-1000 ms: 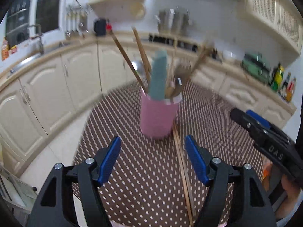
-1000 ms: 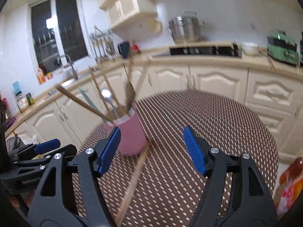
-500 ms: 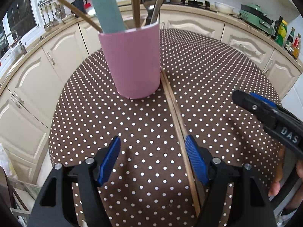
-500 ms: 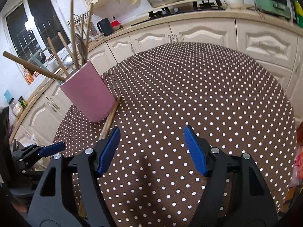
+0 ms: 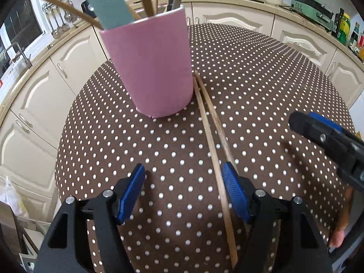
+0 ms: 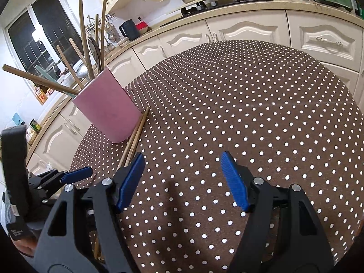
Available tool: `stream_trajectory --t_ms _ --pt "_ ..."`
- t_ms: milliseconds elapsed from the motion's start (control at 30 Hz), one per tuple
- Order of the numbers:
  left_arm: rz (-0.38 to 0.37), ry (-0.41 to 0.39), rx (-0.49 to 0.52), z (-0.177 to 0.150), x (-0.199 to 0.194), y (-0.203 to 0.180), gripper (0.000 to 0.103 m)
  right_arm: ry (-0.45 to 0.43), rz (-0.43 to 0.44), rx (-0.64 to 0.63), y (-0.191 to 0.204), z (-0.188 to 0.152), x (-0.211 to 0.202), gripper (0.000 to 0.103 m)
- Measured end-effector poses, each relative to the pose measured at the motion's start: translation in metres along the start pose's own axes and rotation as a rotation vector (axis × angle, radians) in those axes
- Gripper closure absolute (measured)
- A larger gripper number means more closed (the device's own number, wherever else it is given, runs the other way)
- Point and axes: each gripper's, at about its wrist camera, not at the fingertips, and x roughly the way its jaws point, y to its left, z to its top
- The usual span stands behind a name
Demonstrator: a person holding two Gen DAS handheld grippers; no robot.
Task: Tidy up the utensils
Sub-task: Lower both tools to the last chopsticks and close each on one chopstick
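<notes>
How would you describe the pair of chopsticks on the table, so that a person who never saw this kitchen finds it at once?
Find the round table with the brown, white-dotted cloth, then the pink holder full of utensils near its edge. The chopsticks lie flat on the cloth beside the holder's base, with their far ends against it. Every other utensil stands inside the holder; only these two lie loose.

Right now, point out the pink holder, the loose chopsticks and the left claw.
pink holder (image 5: 154, 68), left wrist view, front wall.
loose chopsticks (image 5: 210, 136), left wrist view, mid-shaft on the tablecloth.
left claw (image 5: 184, 193), left wrist view, midway between fingertips.
</notes>
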Motion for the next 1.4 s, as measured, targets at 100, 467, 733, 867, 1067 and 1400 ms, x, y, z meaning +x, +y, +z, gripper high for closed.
stream_trajectory --t_ms 100,467,733,867,1067,1400 --pt "-0.005 0.006 -0.006 0.01 0.004 -0.005 0.034 -0.002 0.005 0.001 -0.002 -0.001 0.0 0.034" --pt "-0.154 0.027 -0.058 0.028 0.012 -0.008 0.097 0.004 0.013 0.024 -0.007 -0.004 -0.003 0.034" --pt "-0.233 0.017 -0.17 -0.012 -0.009 0.014 0.098 0.056 -0.035 -0.06 0.016 0.004 0.005 0.034" --pt "-0.251 0.015 -0.231 -0.03 -0.018 0.03 0.098 0.11 -0.069 -0.12 0.042 0.014 0.017 0.034" --pt "-0.249 0.024 -0.322 -0.046 -0.025 0.056 0.098 0.248 -0.095 -0.209 0.081 0.027 0.052 0.034" --pt "-0.268 0.102 -0.291 -0.031 -0.011 0.068 0.098 0.427 -0.156 -0.331 0.12 0.038 0.099 0.078"
